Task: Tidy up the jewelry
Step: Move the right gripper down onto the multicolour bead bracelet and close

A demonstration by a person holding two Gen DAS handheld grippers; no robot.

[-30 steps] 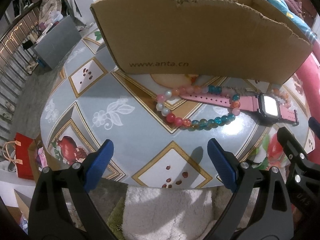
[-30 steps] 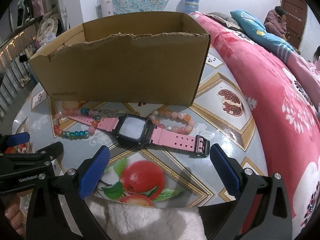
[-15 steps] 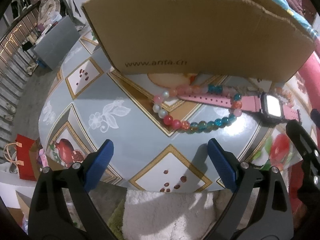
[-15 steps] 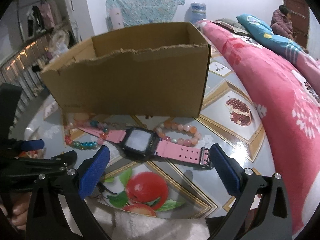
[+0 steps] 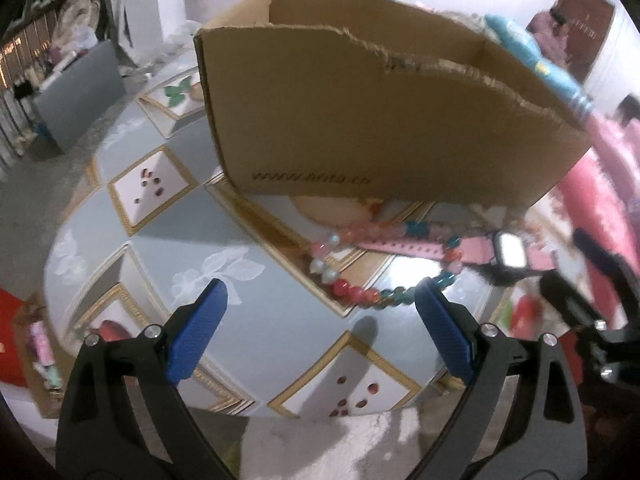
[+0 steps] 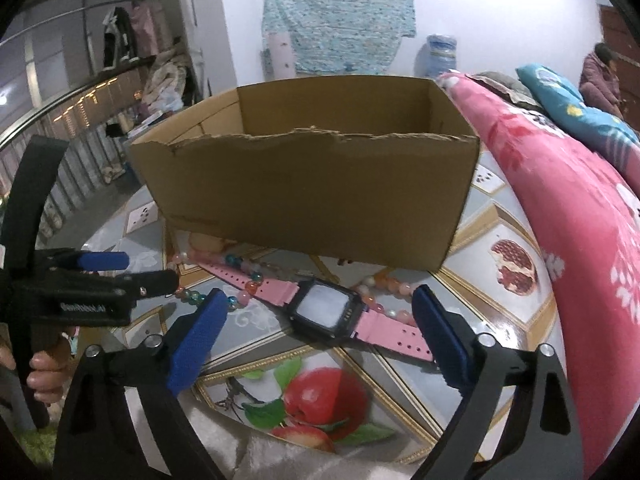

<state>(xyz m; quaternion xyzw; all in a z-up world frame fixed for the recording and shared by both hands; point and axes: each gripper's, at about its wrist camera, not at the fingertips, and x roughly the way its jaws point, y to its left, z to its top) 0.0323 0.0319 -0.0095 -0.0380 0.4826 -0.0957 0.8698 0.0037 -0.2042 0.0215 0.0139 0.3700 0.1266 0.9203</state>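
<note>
A pink watch (image 6: pixel 324 312) with a black face lies on the table in front of an open cardboard box (image 6: pixel 312 192). Its strap crosses a multicoloured bead bracelet (image 5: pixel 360 292), and a peach bead bracelet (image 6: pixel 384 284) lies behind it. My right gripper (image 6: pixel 320 320) hovers over the watch. Its jaws are closing, with the watch face between them, and the pads are clear of it. My left gripper (image 5: pixel 320 320) is open and holds nothing. Its right finger (image 5: pixel 440 328) is close to the multicoloured bracelet's teal beads. Each gripper also shows at the edge of the other's view.
The round table (image 5: pixel 240 240) has a fruit-patterned cover, with a white towel (image 5: pixel 340 440) at its near edge. A bed with a pink floral blanket (image 6: pixel 580 240) lies along the right, and a person (image 6: pixel 600 76) sits far behind it. A red bag (image 5: pixel 12 340) is on the floor at left.
Both cameras have tilted up, so more of the box and room shows. The left gripper has shifted towards the multicoloured bracelet. The right gripper's fingers stand slightly narrower around the watch.
</note>
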